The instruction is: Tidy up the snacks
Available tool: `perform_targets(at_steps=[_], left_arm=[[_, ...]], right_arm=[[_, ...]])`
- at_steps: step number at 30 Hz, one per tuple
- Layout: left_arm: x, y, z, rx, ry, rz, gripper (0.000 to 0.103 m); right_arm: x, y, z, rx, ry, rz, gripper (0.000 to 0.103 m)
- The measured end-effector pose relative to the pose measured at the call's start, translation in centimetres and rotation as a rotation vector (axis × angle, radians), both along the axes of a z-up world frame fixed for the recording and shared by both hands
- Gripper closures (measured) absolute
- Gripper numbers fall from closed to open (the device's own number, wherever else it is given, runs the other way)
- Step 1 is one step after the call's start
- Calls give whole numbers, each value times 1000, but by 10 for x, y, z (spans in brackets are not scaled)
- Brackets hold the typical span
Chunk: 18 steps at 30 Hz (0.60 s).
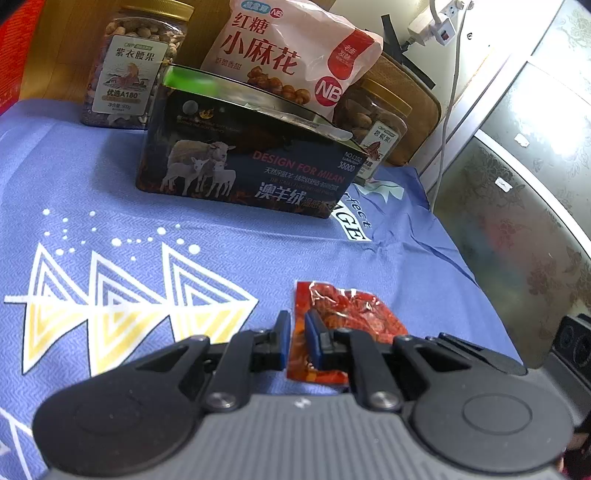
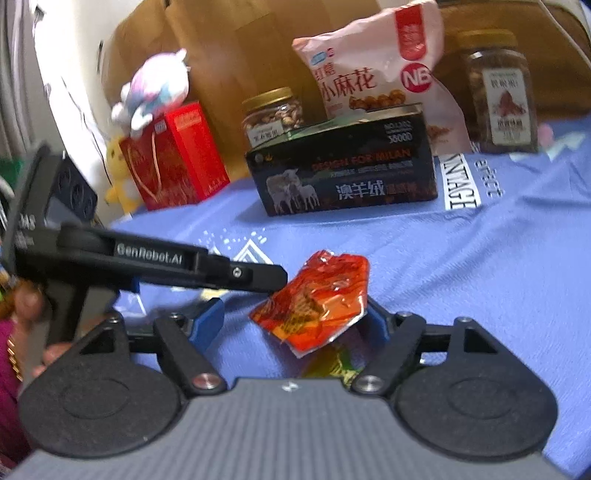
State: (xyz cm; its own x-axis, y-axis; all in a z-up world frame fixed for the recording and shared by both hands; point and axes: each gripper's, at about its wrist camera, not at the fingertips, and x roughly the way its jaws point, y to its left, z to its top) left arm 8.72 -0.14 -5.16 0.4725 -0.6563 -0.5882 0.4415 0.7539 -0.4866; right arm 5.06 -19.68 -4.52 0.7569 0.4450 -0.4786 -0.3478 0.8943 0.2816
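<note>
Red crinkled snack packet (image 2: 317,299) is clamped at one edge by the left gripper (image 1: 295,332), kept off the blue-clothed tabletop (image 2: 498,258) near its front edge. The right gripper (image 2: 295,325) has its jaws apart around it, pads clear, evidently a handover towards the open black tin (image 2: 343,173) at the far edge.

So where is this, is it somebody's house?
Probably a room in a home. A printed blue cloth serves as the table cover, a plush toy sits on a red gift bag, and a power strip hangs on the wall.
</note>
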Motion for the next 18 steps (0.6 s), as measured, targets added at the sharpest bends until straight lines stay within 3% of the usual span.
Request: perform_targets(at_steps=[5, 8, 11, 13, 14, 16, 18], left_arm=[[0, -1, 0, 5, -4, -2, 93], [-1, -1, 0, 6, -5, -3, 93], [-1, -1, 0, 8, -8, -5, 93], [-1, -2, 1, 14, -14, -7, 93], [-1, -2, 1, 16, -16, -9, 92], [-1, -2, 1, 16, -16, -9, 91], [-1, -1, 1, 13, -14, -14, 87]], right_arm=[[-3, 28, -1, -222, -35, 3, 20], [-5, 29, -2, -245, -51, 19, 27], [-7, 31, -1, -239, -65, 51, 48], [-9, 33, -1, -237, -77, 80, 68], [-10, 35, 0, -241, -81, 83, 70], [-10, 34, 1, -227, -80, 89, 85], [-7, 28, 1, -179, -61, 80, 93]])
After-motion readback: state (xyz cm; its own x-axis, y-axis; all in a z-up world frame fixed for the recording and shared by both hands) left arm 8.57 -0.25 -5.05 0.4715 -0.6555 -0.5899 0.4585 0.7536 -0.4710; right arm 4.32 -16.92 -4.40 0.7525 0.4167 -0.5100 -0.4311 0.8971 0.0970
